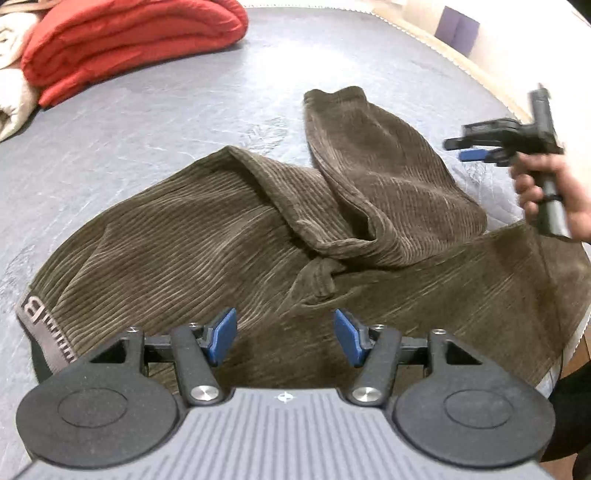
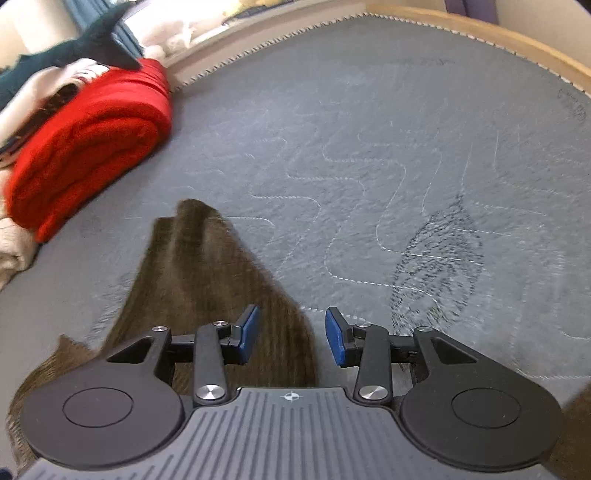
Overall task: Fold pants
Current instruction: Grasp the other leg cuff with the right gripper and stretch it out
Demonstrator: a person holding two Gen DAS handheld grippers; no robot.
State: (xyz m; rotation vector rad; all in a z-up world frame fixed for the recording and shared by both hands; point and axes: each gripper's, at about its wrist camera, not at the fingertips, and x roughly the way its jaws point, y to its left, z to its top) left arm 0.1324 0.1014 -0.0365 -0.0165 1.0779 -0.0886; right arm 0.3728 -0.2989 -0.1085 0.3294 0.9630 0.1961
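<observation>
brown pants (image 1: 229, 236) rumpled on mattress (image 1: 166, 122), both jaws apart

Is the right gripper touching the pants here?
Apart. The left wrist view shows the right gripper raised above the mattress, clear of the pants.

A grey quilted mattress (image 2: 369, 147), stitched in wavy lines and printed with a dark leaf motif (image 2: 437, 266), filled the room's foreground. A folded red blanket (image 1: 122, 40) lay near its far edge beside cream bedding (image 1: 11, 92). A pale wooden frame (image 2: 480, 26) bordered the mattress under soft light.
</observation>
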